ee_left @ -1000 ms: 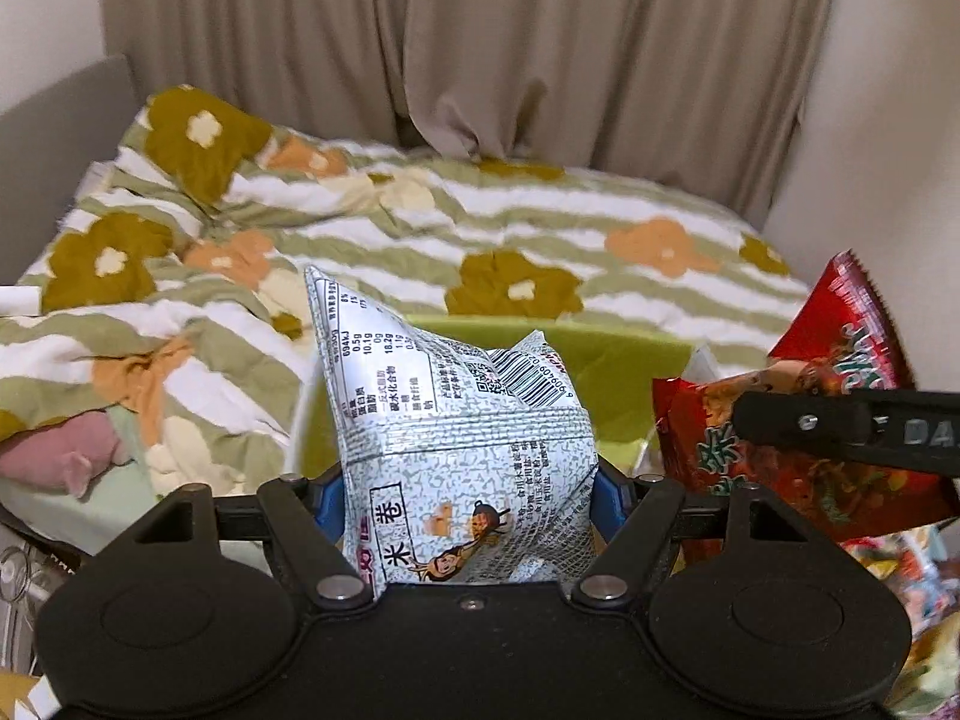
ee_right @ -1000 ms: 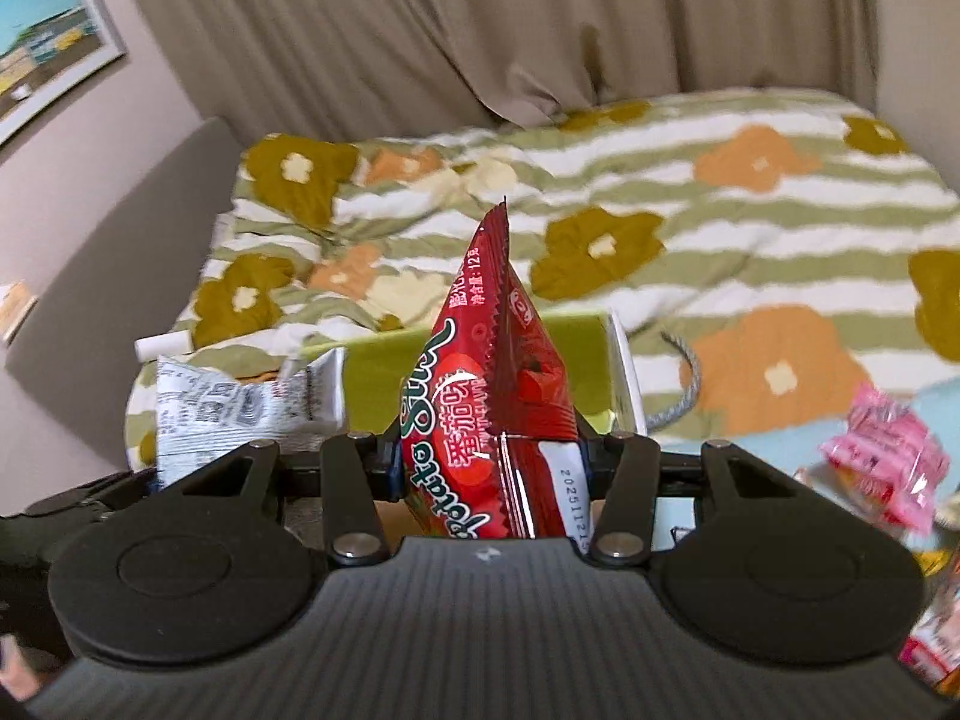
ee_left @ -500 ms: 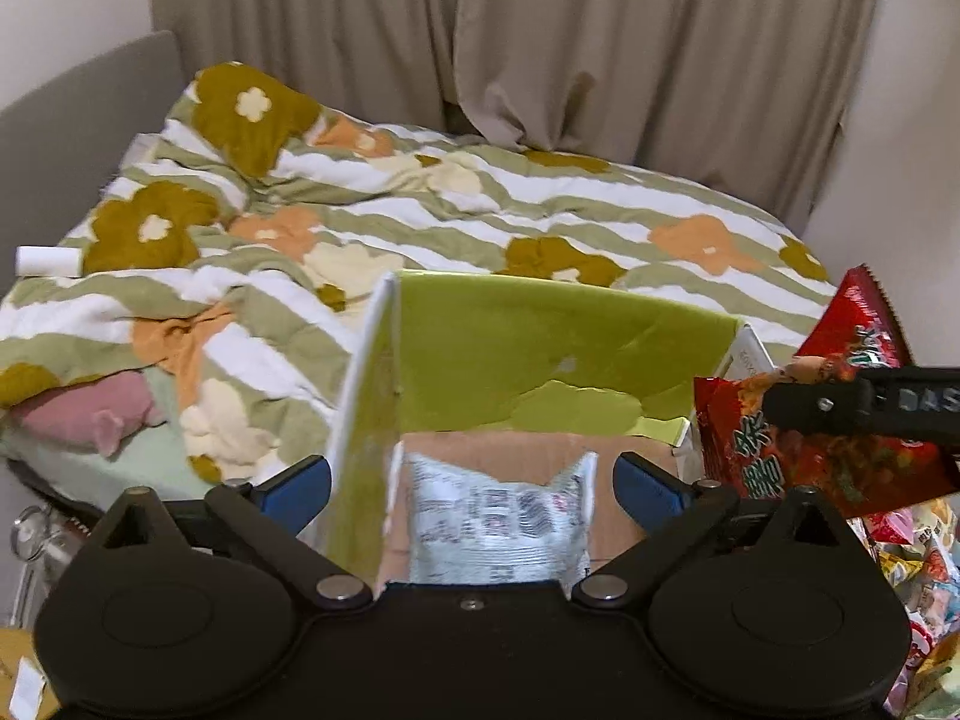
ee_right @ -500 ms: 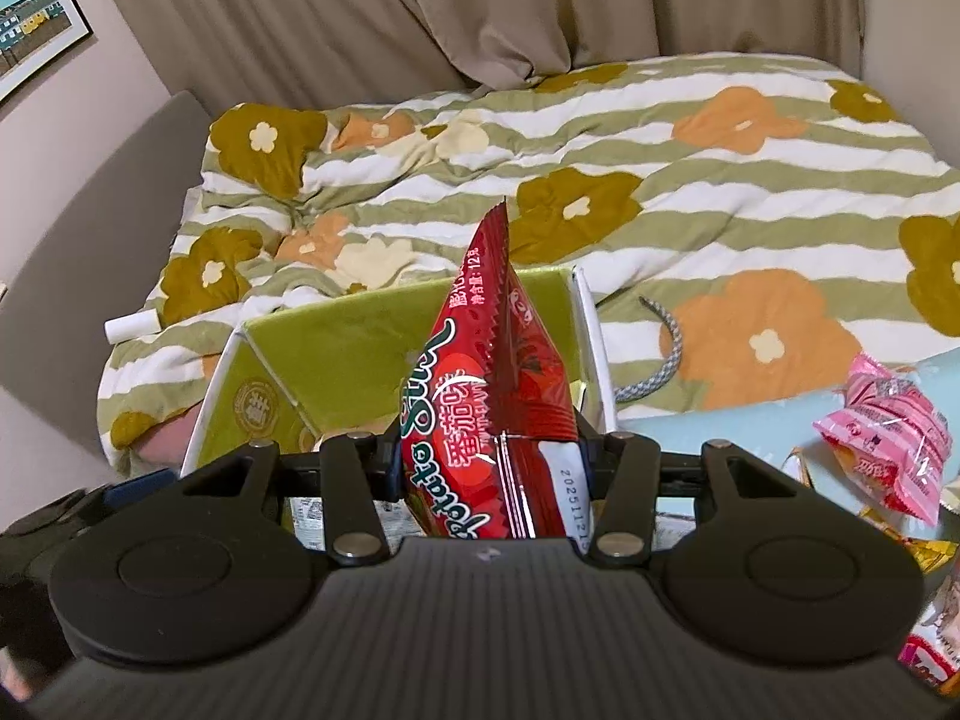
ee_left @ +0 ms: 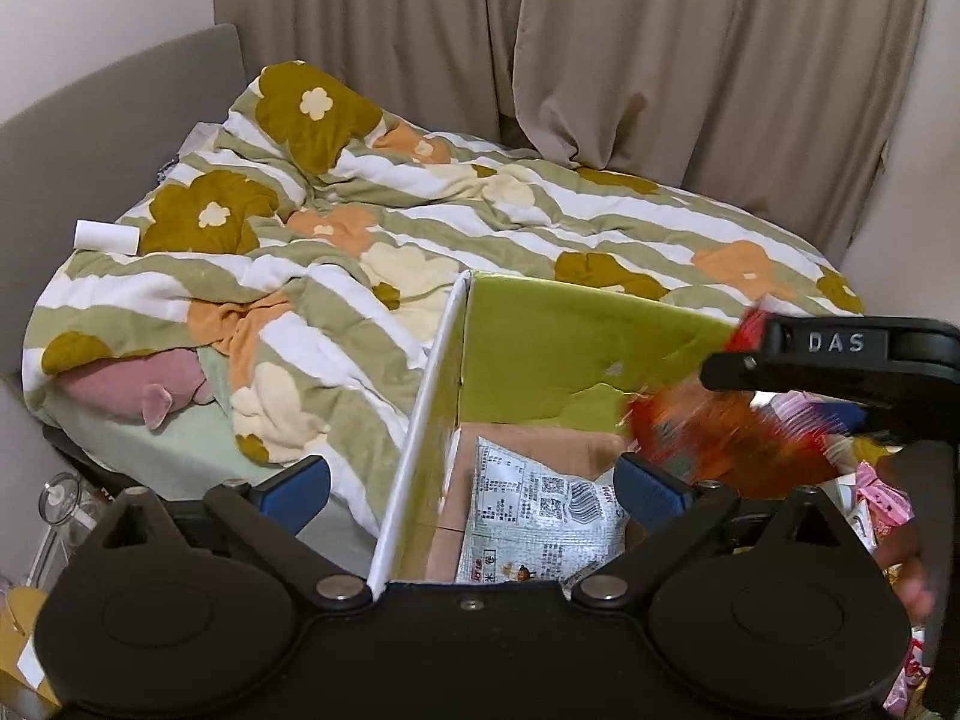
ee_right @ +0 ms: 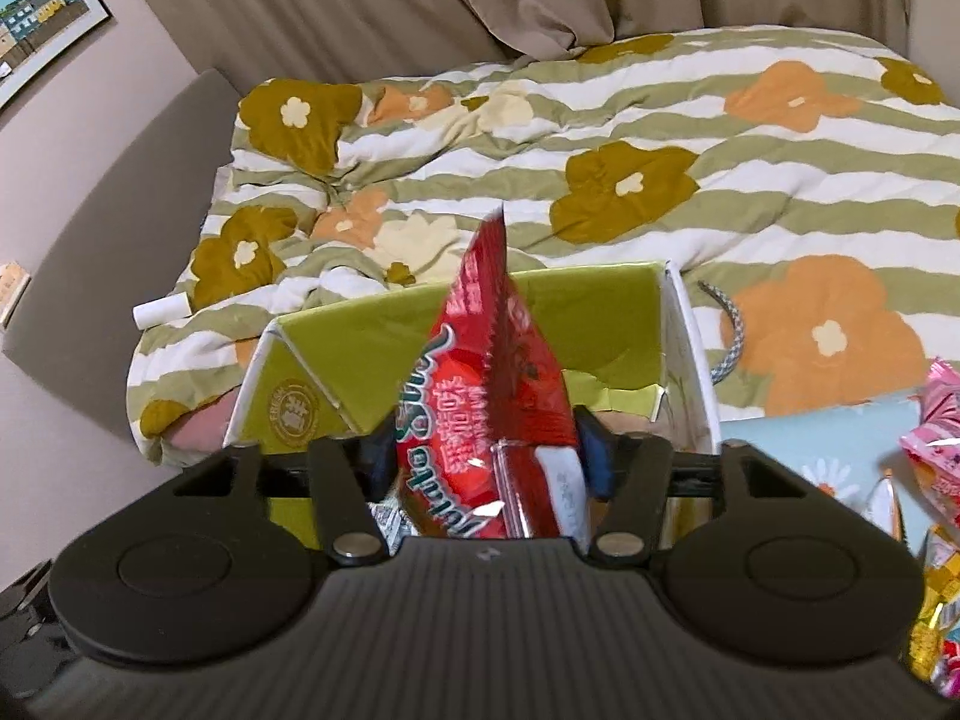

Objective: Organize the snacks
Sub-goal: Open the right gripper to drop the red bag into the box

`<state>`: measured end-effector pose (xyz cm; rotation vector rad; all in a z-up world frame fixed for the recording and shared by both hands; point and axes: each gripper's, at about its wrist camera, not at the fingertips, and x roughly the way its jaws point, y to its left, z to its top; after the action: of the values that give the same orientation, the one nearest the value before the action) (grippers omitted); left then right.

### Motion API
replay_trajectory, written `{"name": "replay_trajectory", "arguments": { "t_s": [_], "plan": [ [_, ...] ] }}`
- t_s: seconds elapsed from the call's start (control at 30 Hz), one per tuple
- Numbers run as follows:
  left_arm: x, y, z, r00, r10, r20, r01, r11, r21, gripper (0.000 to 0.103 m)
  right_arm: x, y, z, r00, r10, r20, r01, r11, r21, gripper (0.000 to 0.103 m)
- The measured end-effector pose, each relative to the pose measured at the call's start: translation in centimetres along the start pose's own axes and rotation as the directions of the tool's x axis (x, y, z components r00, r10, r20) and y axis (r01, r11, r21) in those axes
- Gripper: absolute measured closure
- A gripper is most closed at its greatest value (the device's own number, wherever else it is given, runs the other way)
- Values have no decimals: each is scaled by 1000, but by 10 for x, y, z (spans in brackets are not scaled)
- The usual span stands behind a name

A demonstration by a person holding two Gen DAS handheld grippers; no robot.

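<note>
The right gripper [ee_right: 483, 456] is opening around the red bag [ee_right: 492, 414]; the left gripper [ee_left: 474, 483] is released. The bag, tall and tilted, may topple outside the box [ee_right: 690, 348].

Silver printed snack bag [ee_left: 540, 516] flat in green-lined box [ee_left: 576, 336], red chip bag [ee_right: 492, 420] upright above it

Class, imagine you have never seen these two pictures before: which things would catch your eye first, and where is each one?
The red snack bag stands out first, upright between the right gripper fingers as its jaws open, above the green-lined box. Next, the silver-white snack bag lying flat on the box floor, under the open left gripper. Behind everything spreads the flowered striped quilt on the bed.
</note>
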<state>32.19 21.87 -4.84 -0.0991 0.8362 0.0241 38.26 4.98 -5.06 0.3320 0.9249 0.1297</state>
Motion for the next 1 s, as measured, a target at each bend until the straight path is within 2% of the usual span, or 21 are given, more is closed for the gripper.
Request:
{"name": "replay_trajectory", "arguments": {
  "t_s": [0.2,0.47,0.77,1.0],
  "plan": [
    [-7,-2,-5,1000,-17,7,17,1000,-5,1,-6,-4,-6,1000,-28,-3,28,1000,-14,0],
    [-25,-8,-4,999,-32,39,31,999,20,1,-37,-2,-11,999,-36,16,37,999,-37,0],
    [-61,-20,-2,995,-45,92,36,995,92,1,-96,8,-21,991,-63,115,70,995,-64,0],
    [-83,-42,-7,985,-122,120,105,984,142,1,-147,1,-35,982,-85,168,102,990,-95,0]
  ]
}}
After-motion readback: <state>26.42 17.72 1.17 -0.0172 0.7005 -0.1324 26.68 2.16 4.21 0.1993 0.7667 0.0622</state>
